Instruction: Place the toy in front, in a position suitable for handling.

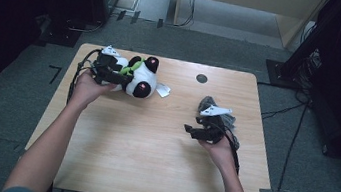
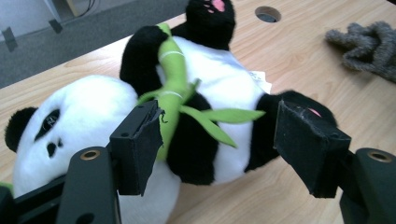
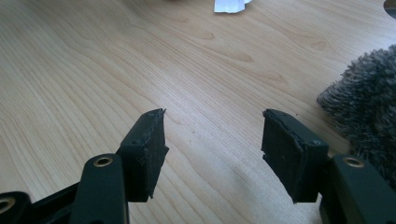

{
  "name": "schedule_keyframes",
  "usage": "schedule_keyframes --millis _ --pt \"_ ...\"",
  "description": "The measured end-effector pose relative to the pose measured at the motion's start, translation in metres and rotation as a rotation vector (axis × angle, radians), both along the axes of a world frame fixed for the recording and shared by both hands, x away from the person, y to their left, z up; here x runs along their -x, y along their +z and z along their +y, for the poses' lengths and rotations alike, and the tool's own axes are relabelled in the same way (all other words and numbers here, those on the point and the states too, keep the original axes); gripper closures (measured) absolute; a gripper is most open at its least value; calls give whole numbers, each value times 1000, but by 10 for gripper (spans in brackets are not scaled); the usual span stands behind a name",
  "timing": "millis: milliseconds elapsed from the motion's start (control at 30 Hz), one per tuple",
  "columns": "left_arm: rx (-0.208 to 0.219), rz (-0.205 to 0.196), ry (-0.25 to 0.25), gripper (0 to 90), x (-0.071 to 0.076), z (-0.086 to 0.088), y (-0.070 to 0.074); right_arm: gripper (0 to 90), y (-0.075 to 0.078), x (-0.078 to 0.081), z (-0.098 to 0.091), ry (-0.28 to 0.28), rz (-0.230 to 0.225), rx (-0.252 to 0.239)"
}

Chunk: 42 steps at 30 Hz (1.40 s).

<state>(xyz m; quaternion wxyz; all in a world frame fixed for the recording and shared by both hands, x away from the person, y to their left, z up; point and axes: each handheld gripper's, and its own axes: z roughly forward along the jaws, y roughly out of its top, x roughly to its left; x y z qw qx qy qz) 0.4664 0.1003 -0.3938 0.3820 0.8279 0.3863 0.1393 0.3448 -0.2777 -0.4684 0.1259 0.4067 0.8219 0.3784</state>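
Nearest me, my right gripper rests low over the wooden table on the right side, its jaws spread with only bare wood between them, gripping nothing; just beside its right jaw lies a grey fuzzy cloth, close to the pad though I cannot tell whether it touches; in the high view that cloth sits behind the gripper, toward the table's right edge. Farther off, at the far left corner, my left gripper reaches the plush panda; in the left gripper view its jaws straddle the toy's belly, the left pad against the green bamboo sprig on its chest, the right pad standing clear in front of a black leg (so I call it unclenched, not pinching). The panda lies on its back, its white paper tag pointing toward the table's middle; beyond it, a round cable hole near the far edge.
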Motion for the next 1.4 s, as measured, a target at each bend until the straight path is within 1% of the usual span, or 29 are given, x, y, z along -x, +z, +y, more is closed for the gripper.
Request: schedule_keyframes --millis 133,200,267,367,400,467,500,600,667,733,767,800,833,867,900,967,1033,1133,1200,1267,1333,1400 --pt "19 6 4 300 -13 2 0 405 0 -1 0 -4 -2 -6" --pt "6 6 8 297 -20 3 -2 406 0 -1 -2 -7 -5 -9" --pt "0 22 10 283 -26 3 -5 406 1 -2 -3 -15 -4 -14" --pt "-11 22 15 261 -32 3 -11 412 2 -2 -6 -26 -3 -27" --pt "-2 29 16 262 -34 3 -13 413 2 -2 -7 -26 -5 -29" --pt "1 29 17 261 -35 3 -16 414 2 -2 -8 -29 -7 -28" --pt "14 17 28 262 -36 4 -19 416 2 -2 -10 -38 -11 -29" --pt "31 8 34 273 -37 4 -22 418 2 -3 -17 -57 -15 -35" --pt "21 -3 29 295 -35 3 -25 419 3 -4 -22 -75 -18 -37" --pt "19 -16 22 319 -33 1 -28 419 4 -4 -27 -92 -27 -30" --pt "19 -4 8 342 -33 0 -29 419 5 -4 -29 -99 -28 -28" --pt "18 18 -7 375 -33 -1 -31 419 6 -5 -31 -106 -33 -29" --pt "12 29 -14 380 -33 -3 -34 419 7 -5 -34 -115 -37 -31" --pt "4 16 -12 379 -32 -5 -35 419 8 -5 -36 -125 -40 -35" --pt "6 6 -4 382 -31 -5 -36 419 8 -5 -39 -134 -43 -39" --pt "21 2 4 390 -31 -4 -37 419 9 -5 -45 -153 -47 -44" --pt "26 -7 5 424 -30 -3 -39 421 9 -6 -49 -170 -50 -48" --pt "41 1 6 507 -28 -1 -41 426 8 -8 -55 -192 -49 -52" --pt "51 9 9 600 -27 -1 -41 429 8 -9 -58 -202 -47 -49" --pt "48 14 13 639 -26 -2 -40 432 8 -10 -60 -210 -49 -49" --pt "49 19 27 658 -25 -2 -37 436 8 -10 -62 -219 -52 -47" --pt "65 34 53 675 -24 -2 -34 438 7 -10 -63 -226 -51 -47"
